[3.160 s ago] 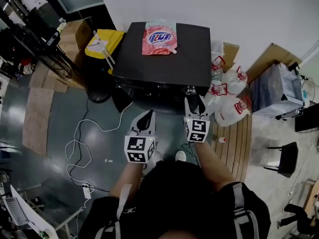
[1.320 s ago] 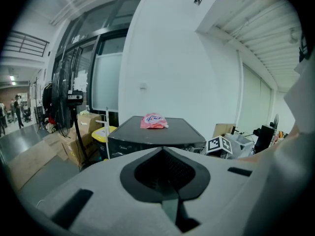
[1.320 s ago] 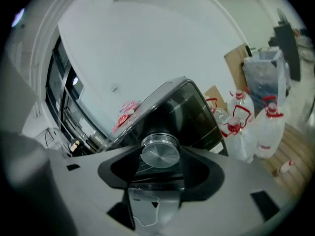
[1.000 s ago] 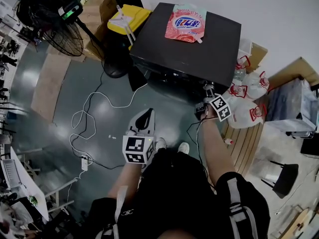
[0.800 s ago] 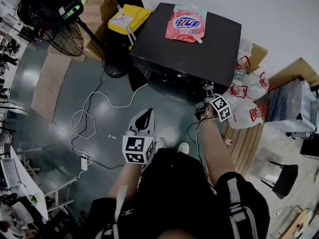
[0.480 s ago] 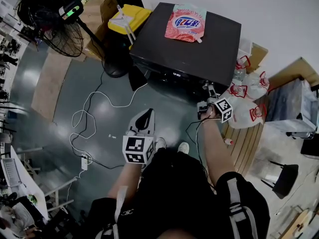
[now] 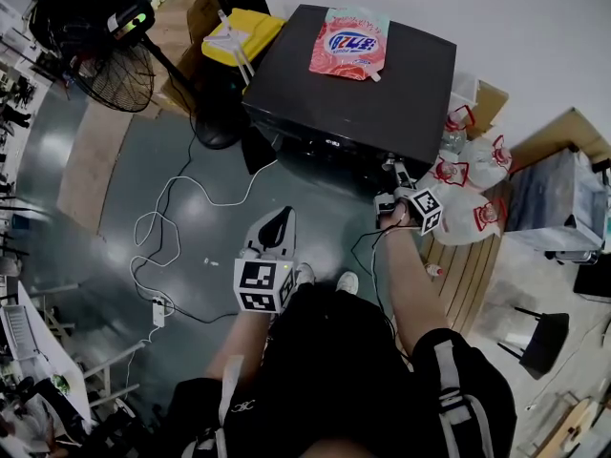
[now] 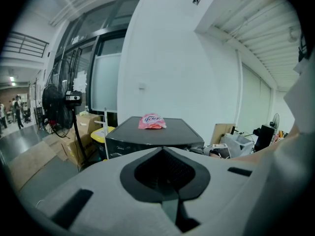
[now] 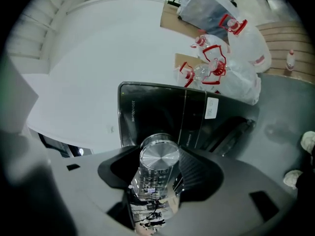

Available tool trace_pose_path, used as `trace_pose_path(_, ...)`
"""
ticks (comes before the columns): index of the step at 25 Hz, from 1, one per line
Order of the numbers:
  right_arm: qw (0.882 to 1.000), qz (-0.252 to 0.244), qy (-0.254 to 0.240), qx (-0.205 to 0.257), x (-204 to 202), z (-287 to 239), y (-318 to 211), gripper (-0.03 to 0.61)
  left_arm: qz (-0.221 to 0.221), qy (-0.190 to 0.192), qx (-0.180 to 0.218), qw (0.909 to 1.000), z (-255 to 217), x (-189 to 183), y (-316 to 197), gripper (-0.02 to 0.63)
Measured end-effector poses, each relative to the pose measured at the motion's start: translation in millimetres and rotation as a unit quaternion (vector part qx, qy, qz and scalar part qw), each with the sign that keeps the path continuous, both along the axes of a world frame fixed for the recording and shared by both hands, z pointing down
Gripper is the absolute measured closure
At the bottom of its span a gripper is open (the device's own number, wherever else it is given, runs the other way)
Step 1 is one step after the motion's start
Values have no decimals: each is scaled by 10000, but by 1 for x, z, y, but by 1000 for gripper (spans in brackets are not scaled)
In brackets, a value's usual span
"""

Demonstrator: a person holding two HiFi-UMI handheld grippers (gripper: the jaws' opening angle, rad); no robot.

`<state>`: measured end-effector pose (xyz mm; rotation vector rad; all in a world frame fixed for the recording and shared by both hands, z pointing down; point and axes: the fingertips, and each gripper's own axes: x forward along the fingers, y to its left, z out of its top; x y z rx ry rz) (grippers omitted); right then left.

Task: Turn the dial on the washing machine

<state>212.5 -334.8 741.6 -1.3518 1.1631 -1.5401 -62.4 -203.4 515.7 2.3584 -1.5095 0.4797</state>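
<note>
The right tool clamps the chrome dial on the washer front. The left tool is closed, empty. White bags beside the washer seemingly hold bottles.

White wall behind. Glossy grey floor, white cable looped across it. Pedestal fan and cardboard boxes at left. Wooden slats and black chair at right.

Pink detergent pouch lies flat, R of yellow bin. Pedestal fan + cardboard boxes at far-L edge of grey floor. White cable loops over mid floor, near power strip. White bags w/ red handles piled beside wood slat platform; small bottle on it. Clear plastic crate far R.
</note>
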Motion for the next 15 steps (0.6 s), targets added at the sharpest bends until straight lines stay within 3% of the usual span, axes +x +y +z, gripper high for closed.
trace_pose_path(7,9930,308,-1128,164,-3,3,1,352,-7,11,-12,10000,1,2,-1,611)
trace_pose_path(11,9942,226,-1038,138,-5,1,1,356,-3,29,-10,10000,1,0,-1,611)
trace_pose_path(15,9746,743,-2098,247,-5,2,2,364,40,13,-18,10000,1,2,-1,611)
